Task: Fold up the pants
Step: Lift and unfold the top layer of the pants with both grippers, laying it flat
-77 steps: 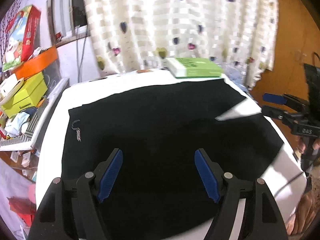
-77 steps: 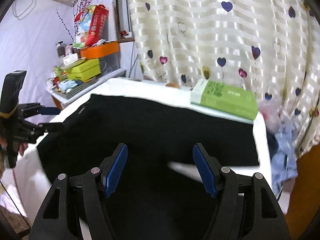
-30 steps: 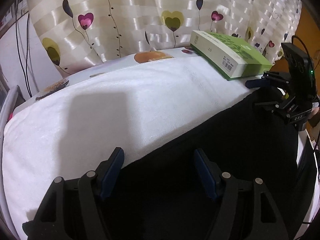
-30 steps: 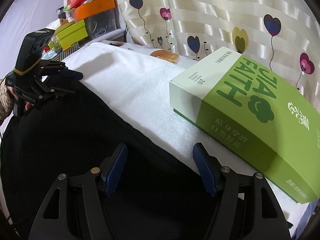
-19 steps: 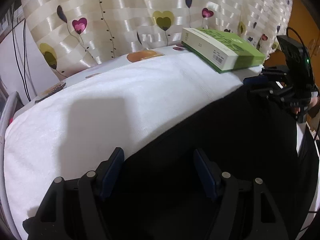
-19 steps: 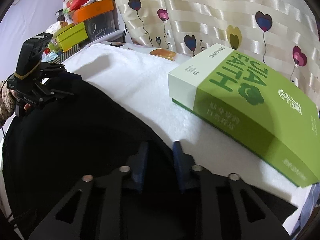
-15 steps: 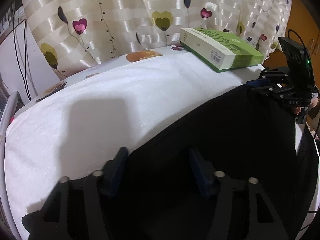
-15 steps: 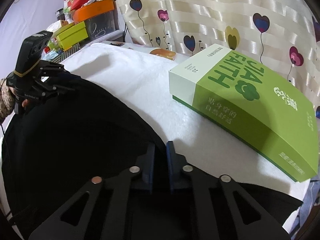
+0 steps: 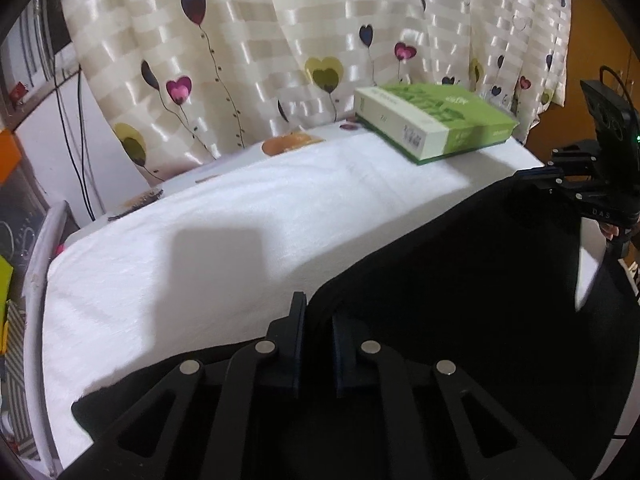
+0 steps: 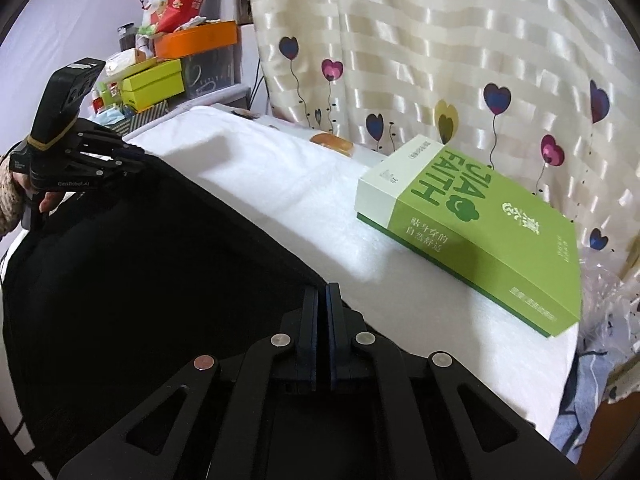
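Observation:
Black pants (image 9: 460,280) lie spread on a table under a white fleece cover (image 9: 220,220). In the left wrist view my left gripper (image 9: 318,308) has its jaws closing on the far edge of the pants, with the black cloth pinched between the pads and lifted off the cover. In the right wrist view my right gripper (image 10: 322,292) is shut on the same far edge of the pants (image 10: 140,260), further right. Each view shows the other gripper: the right gripper (image 9: 530,174) and the left gripper (image 10: 138,158), with the raised black edge stretched between them.
A green and white box (image 10: 480,232) lies on the cover just beyond my right gripper, also seen as the green box (image 9: 432,124). A heart-patterned curtain (image 9: 320,40) hangs behind the table. Stacked coloured boxes (image 10: 160,80) crowd a shelf at the far left.
Both grippers went from wide open to shut on the far edge of the pants. They then rose and drew back, lifting that edge off the white cover.

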`<state>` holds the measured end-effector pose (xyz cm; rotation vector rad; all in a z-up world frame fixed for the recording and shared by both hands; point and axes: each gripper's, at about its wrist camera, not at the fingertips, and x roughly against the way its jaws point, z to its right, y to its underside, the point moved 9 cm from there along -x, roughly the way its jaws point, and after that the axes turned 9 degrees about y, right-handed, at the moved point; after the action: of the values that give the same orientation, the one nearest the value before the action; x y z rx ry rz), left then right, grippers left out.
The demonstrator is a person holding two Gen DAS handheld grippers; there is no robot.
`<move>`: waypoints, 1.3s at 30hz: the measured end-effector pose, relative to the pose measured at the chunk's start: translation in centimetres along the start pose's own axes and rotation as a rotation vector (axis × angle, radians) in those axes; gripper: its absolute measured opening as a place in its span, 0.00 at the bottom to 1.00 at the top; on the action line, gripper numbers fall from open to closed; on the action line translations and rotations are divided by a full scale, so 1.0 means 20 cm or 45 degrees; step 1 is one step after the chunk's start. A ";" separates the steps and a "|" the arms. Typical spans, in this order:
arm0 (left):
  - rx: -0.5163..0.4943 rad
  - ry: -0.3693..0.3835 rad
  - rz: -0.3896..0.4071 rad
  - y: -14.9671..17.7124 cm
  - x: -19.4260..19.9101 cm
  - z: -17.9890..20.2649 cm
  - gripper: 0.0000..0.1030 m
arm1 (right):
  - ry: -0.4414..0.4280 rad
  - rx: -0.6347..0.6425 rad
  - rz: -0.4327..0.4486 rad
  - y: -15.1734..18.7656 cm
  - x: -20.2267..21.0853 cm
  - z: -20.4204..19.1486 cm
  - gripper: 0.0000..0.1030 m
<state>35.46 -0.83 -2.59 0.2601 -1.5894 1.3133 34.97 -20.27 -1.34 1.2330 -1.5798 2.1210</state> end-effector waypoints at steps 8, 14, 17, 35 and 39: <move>-0.025 -0.047 0.034 0.06 0.16 0.11 0.12 | 0.019 -0.031 0.077 0.04 0.22 -0.10 0.03; -0.021 -0.053 0.086 0.16 0.30 0.21 0.12 | 0.018 -0.042 0.118 0.15 0.42 -0.23 0.03; -0.015 -0.051 0.113 0.22 0.37 0.27 0.12 | 0.019 -0.059 0.127 0.20 0.49 -0.28 0.03; 0.006 -0.082 0.147 0.65 0.59 0.61 0.12 | 0.062 -0.089 0.127 0.56 0.80 -0.54 0.03; 0.040 -0.074 0.152 0.74 0.61 0.66 0.12 | 0.078 -0.080 0.124 0.62 0.84 -0.59 0.03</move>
<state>12.30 -0.97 -0.52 0.2276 -1.6556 1.4343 11.07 -19.82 1.57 1.0816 -1.6983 2.1275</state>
